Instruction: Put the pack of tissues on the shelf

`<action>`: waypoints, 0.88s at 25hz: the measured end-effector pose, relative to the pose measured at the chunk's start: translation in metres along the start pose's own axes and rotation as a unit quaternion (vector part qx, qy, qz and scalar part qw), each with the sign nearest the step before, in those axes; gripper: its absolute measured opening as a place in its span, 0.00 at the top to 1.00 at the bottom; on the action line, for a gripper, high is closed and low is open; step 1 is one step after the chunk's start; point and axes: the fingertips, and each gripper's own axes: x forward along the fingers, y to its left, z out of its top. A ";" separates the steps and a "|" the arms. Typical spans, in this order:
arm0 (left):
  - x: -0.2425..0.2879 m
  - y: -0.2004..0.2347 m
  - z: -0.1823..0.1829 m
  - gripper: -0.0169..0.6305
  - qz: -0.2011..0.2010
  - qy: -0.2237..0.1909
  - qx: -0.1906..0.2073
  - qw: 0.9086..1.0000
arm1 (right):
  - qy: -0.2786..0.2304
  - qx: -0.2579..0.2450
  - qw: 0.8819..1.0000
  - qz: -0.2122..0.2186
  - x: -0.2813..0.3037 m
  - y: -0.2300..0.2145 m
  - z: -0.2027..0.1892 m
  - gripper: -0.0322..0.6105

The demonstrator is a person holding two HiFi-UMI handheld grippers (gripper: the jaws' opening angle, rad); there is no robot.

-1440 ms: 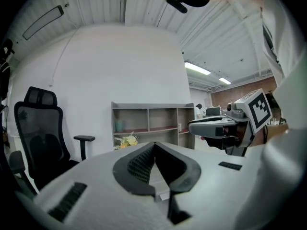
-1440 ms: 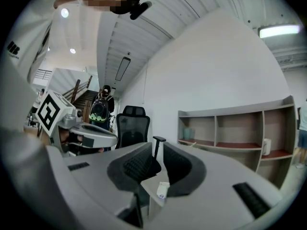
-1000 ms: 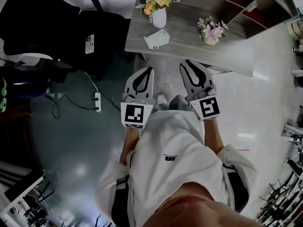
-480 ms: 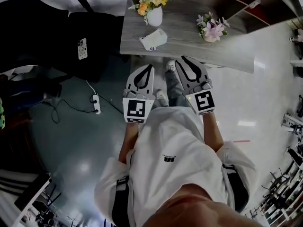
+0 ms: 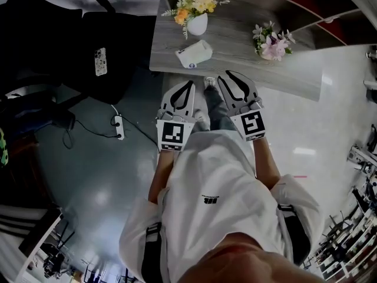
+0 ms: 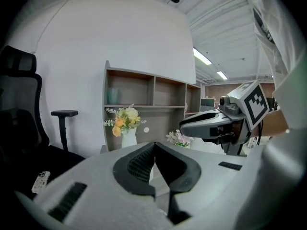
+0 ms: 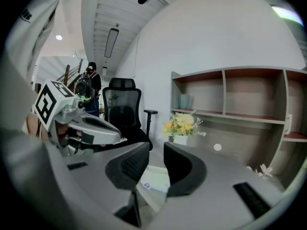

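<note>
The pack of tissues (image 5: 194, 54), white with a blue mark, lies on the grey desk (image 5: 235, 58) near a white vase of yellow flowers (image 5: 197, 22). Both grippers hang in front of the desk's near edge, short of the pack. My left gripper (image 5: 187, 85) is shut, its tips meeting (image 6: 154, 145). My right gripper (image 5: 231, 75) has its jaws opening, with nothing between them; the pack (image 7: 154, 180) shows through the gap (image 7: 156, 147), well beyond the tips. The shelf (image 7: 240, 99) with open compartments stands at the back of the desk (image 6: 148, 92).
A small pot of pink flowers (image 5: 274, 43) sits on the desk's right part. A black office chair (image 5: 88, 46) with a phone (image 5: 99, 61) on it stands left of the desk. A power strip (image 5: 120, 127) and cable lie on the floor.
The person has stepped closer to the desk, so both grippers now reach its near edge. The right gripper's jaws have spread wider; the left stays shut.
</note>
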 end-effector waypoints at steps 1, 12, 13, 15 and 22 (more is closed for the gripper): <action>0.004 0.002 -0.002 0.93 0.000 0.002 -0.002 1.000 | 0.006 0.003 1.000 0.002 0.004 -0.003 -0.005 0.79; 0.044 0.020 -0.021 0.93 -0.007 0.030 -0.010 0.999 | 0.048 0.014 0.999 0.021 0.042 -0.025 -0.043 0.79; 0.048 0.021 -0.023 0.93 -0.008 0.033 -0.010 0.999 | 0.051 0.014 0.998 0.022 0.045 -0.026 -0.046 0.79; 0.055 0.023 -0.027 0.93 -0.009 0.037 -0.012 0.999 | 0.055 0.014 0.998 0.025 0.051 -0.029 -0.053 0.79; 0.076 0.021 -0.044 0.93 -0.016 0.051 -0.030 0.998 | 0.075 0.019 0.996 0.034 0.071 -0.040 -0.078 0.78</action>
